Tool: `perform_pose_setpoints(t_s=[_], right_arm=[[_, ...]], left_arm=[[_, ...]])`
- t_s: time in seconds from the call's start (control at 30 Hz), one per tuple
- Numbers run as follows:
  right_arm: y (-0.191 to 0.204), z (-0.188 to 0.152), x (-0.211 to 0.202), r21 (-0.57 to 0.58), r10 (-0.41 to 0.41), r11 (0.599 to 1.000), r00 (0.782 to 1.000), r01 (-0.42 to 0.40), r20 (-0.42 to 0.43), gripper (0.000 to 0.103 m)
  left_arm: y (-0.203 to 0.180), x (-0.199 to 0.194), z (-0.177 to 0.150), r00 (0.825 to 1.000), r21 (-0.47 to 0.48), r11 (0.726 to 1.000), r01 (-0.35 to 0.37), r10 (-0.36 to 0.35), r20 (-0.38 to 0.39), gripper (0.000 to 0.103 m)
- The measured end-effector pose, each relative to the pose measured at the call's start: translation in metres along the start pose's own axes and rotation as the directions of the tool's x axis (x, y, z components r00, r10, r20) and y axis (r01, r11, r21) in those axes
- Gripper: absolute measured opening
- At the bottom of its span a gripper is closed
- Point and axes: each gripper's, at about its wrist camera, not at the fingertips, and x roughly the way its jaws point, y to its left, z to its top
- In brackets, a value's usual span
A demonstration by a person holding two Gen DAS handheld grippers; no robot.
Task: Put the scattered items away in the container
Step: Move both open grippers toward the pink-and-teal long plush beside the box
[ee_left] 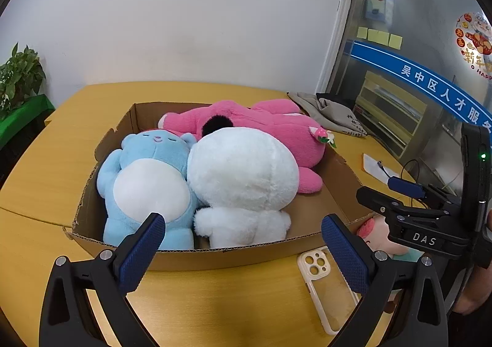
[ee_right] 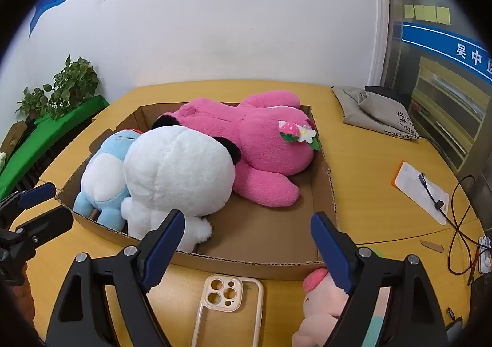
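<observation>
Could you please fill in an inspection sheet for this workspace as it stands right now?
Surface: yellow wooden table, bare around the box.
Job's things: cardboard box holds the pink plush, white plush and blue plush; small pink plush and phone case lie on the table outside its near wall.
Clutter: grey cloth bag, paper sheet.
Grippers: left gripper and right gripper both open, nothing between the pads.
Cables: black cable across the paper; a brown cable loops beside it.
Surroundings: white wall, potted plants, glass door.
</observation>
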Motion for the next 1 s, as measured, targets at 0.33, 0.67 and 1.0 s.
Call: perform_pose_setpoints(t_s=[0.33,0.67,1.0], right_arm=[[-0.001,-0.001,-0.005,-0.009,0.011,1.000,1.000,-0.010,0.024,0.091],[0.010,-0.005,0.001,-0.030,0.019,0.999,1.000,-0.018,0.011,0.103],[0.005,-0.005,-0.002,-0.027,0.025,0.999,1.000,-0.024,0.015,0.103]], left_arm=[[0.000,0.004,-0.004,1.000,-0.015,1.000,0.003,-0.003,-0.008,0.103],[-0.001,0.002,-0.007,1.000,-0.011,1.000,-0.009,0.009,0.001,0.103],[0.004,0.001,-0.005,1.000,-0.032,0.999,0.009,-0.009,0.001,0.103]])
